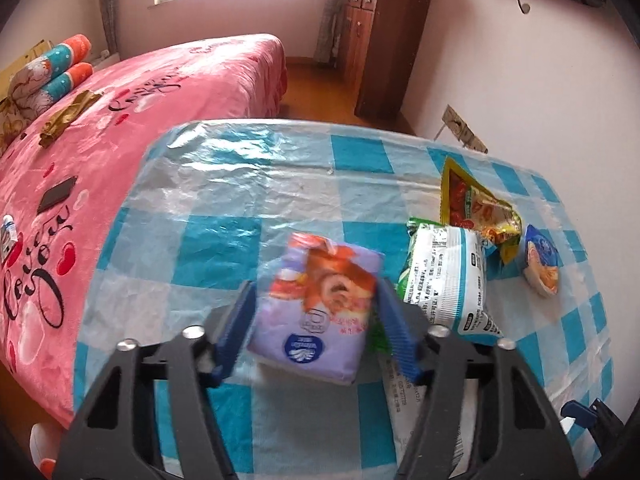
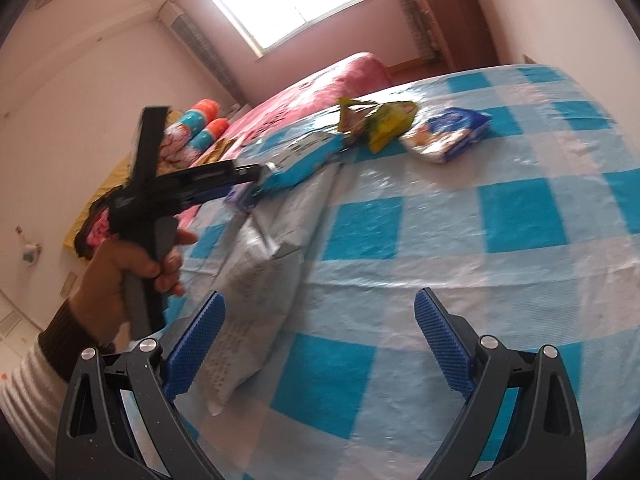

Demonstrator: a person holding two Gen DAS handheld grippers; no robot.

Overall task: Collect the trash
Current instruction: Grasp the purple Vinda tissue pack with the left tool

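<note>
While the left gripper (image 1: 316, 316) clasps the purple packet (image 1: 316, 312), we lift it level. Our right gripper (image 2: 320, 344) hangs spread, empty.

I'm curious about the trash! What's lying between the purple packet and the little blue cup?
In the left wrist view, the white and green bag lies between the purple packet and the blue cup; the yellow wrapper sits behind.

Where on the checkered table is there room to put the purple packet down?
The far-left stretch of the checkered table, toward the pink bed, is bare. The right side is crowded: the white-and-green packet, the yellow-red wrapper and the small blue cup cluster there. The left gripper grips the purple packet.
</note>
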